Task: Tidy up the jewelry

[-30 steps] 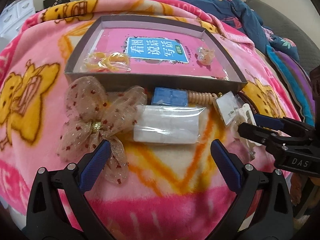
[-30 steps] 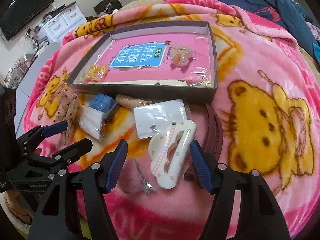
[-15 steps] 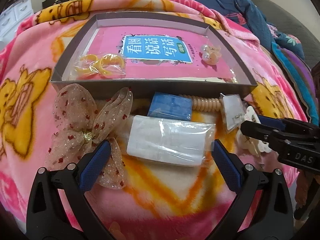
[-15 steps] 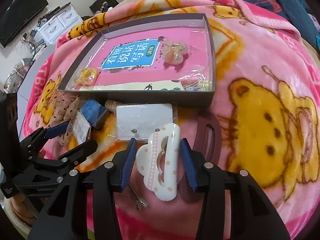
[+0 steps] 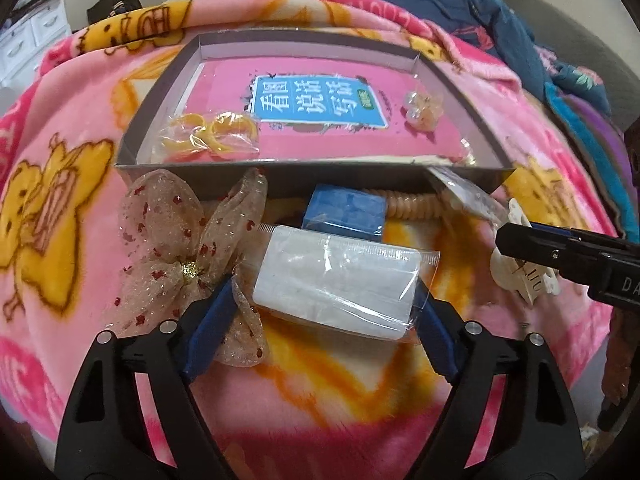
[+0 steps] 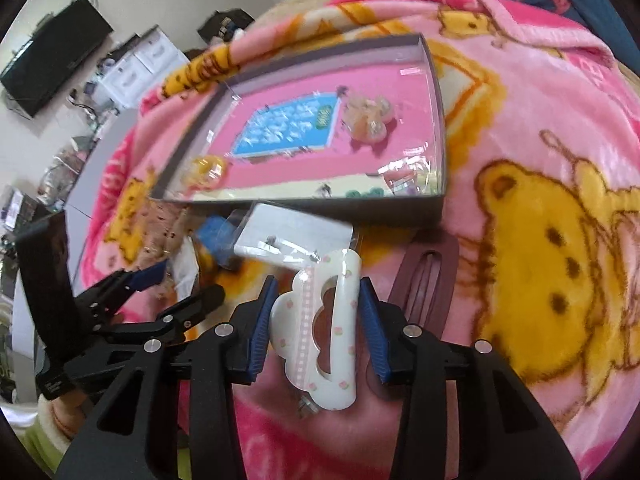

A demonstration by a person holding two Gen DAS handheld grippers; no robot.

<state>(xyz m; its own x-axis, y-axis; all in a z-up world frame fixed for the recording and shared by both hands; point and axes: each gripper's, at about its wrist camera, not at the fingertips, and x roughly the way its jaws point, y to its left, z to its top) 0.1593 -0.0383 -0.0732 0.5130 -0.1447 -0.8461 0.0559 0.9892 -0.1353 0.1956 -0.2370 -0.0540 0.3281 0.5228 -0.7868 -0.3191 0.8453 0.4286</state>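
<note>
My left gripper points down at a white packet in a clear bag lying on the pink blanket. Its jaws are closing with the packet between them; the right pad reaches the plastic edge and the left pad stands just off it. My right gripper is closing on a white cloud-shaped hair claw, and both blue pads press its sides. In the left wrist view the hair claw shows under the right gripper. Beyond them lies a grey shallow box with a pink book inside.
A sheer dotted bow, a blue box and a peach spiral tie lie in front of the grey box. An earring card and a maroon clip flank the claw. Bagged yellow rings and a pearly clip rest in the box.
The right jaws narrowed from wide apart until they gripped the hair claw, which has tipped up on edge. The left jaws have drawn in towards the packet's ends.
</note>
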